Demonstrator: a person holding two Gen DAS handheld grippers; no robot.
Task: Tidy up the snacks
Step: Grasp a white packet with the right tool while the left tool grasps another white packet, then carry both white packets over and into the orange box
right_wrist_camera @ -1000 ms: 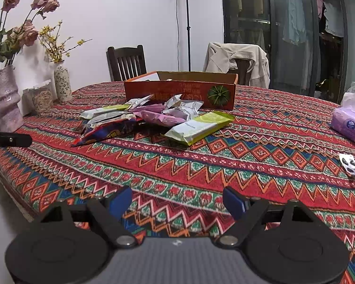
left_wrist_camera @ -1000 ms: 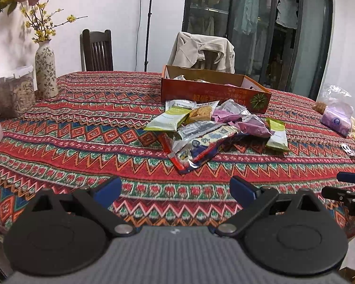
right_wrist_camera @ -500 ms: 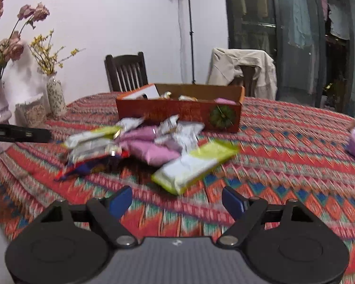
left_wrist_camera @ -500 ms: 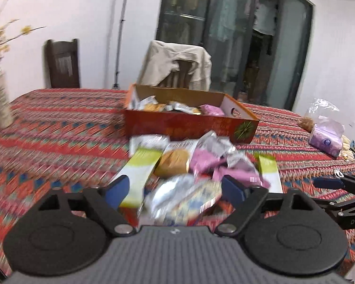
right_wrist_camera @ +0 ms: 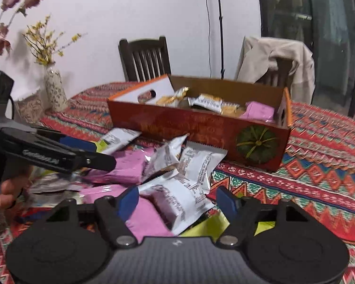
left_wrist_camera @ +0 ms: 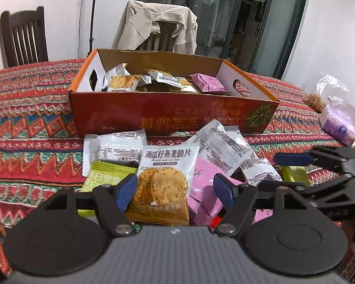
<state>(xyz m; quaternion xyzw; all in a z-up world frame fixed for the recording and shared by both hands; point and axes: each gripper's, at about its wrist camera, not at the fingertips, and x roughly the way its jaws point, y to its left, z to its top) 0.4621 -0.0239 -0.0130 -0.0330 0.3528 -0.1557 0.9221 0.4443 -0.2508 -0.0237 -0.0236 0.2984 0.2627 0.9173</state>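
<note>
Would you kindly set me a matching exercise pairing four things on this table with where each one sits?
1. orange cardboard box
2. oat-crisp packet with a biscuit picture
3. beige jacket
4. floral ceramic vase

A. draped over a chair
B. between the left hand-held gripper's fingers
C. behind the loose packets
D. at the table's far left edge

Pairs: 1-C, 2-B, 3-A, 4-D

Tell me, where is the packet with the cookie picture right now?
In the left wrist view, the cookie packet lies on top of the snack pile in front of the orange box, between a green packet and pink packets.
</note>
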